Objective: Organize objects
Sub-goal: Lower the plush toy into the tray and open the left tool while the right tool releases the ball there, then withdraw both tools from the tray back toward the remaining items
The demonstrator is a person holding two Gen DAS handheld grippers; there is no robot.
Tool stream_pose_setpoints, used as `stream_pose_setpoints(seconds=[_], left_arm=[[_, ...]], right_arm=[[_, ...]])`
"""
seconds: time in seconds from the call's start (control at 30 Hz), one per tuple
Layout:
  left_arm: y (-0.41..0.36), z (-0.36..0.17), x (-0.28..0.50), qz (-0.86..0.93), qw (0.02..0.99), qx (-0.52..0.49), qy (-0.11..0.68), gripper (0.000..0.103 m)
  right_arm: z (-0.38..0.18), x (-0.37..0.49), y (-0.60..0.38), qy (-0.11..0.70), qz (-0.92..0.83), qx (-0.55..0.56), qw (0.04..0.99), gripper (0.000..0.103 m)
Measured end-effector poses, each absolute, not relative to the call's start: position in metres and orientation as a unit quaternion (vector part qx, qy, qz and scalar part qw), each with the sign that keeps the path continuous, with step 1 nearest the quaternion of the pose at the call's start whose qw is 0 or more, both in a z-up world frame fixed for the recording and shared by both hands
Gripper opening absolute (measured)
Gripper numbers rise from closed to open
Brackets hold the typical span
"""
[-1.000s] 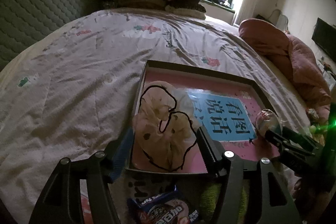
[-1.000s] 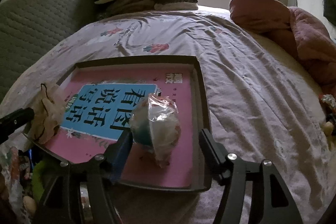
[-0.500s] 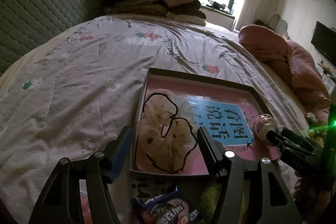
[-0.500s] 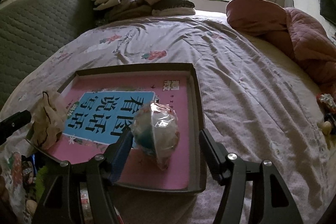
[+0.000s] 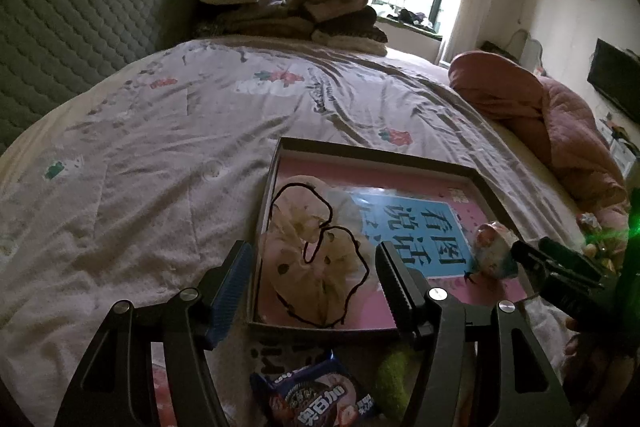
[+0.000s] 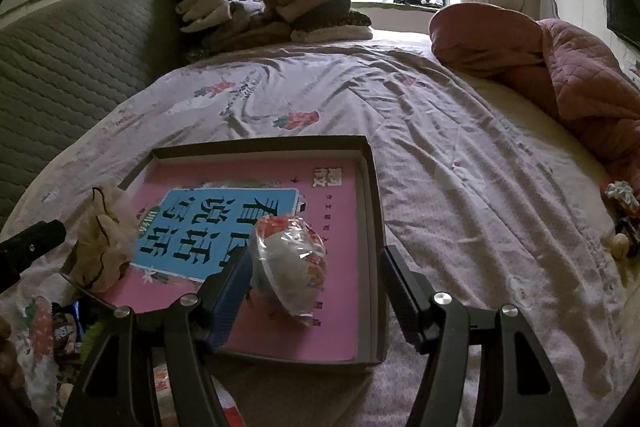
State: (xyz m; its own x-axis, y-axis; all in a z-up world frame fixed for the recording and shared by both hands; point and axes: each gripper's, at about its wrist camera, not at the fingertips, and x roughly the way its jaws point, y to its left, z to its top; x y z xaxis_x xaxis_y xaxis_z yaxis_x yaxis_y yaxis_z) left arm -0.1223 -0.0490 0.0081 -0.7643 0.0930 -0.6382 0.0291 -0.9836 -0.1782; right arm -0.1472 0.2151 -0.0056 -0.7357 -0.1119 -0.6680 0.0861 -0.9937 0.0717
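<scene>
left hand-held gripper [image 5: 314,269] spread, empty, above cream scrunchie [image 5: 316,259] at tray's [image 5: 384,155] 7 o'clock corner. right hand-held gripper [image 6: 316,269] spread; wrapped ball [image 6: 290,259] between fingers, loose, tray's 5 o'clock, on bed [image 6: 440,147].

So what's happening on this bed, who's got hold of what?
A person is tidying small things into a shallow box on the bed. The left hand-held gripper hangs open over a cream scrunchie lying in the box's near corner. The right hand-held gripper is open around a wrapped ball-shaped item resting on the pink book inside. Neither is gripped. A snack packet lies outside the box.
</scene>
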Motion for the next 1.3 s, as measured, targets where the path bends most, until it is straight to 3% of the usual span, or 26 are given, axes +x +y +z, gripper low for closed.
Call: stream_pose_setpoints(seconds=[0.13,0.2,1.3], left_arm=[[-0.049,0.011,-0.119,0.938,0.020,-0.336,-0.087,0.066],[-0.050,0.013,-0.116,0.939,0.021,-0.332,-0.087,0.074],[-0.043,0.010,-0.064,0.936,0.056,-0.345,-0.048,0.074]], right_arm=[[-0.001,-0.143,0.214,-0.020,-0.935,0.349,0.059,0.065],[0.002,-0.140,0.214,-0.022,-0.937,0.344,0.060,0.065],[0.022,-0.071,0.188,-0.025,-0.935,0.321,0.149,0.065]])
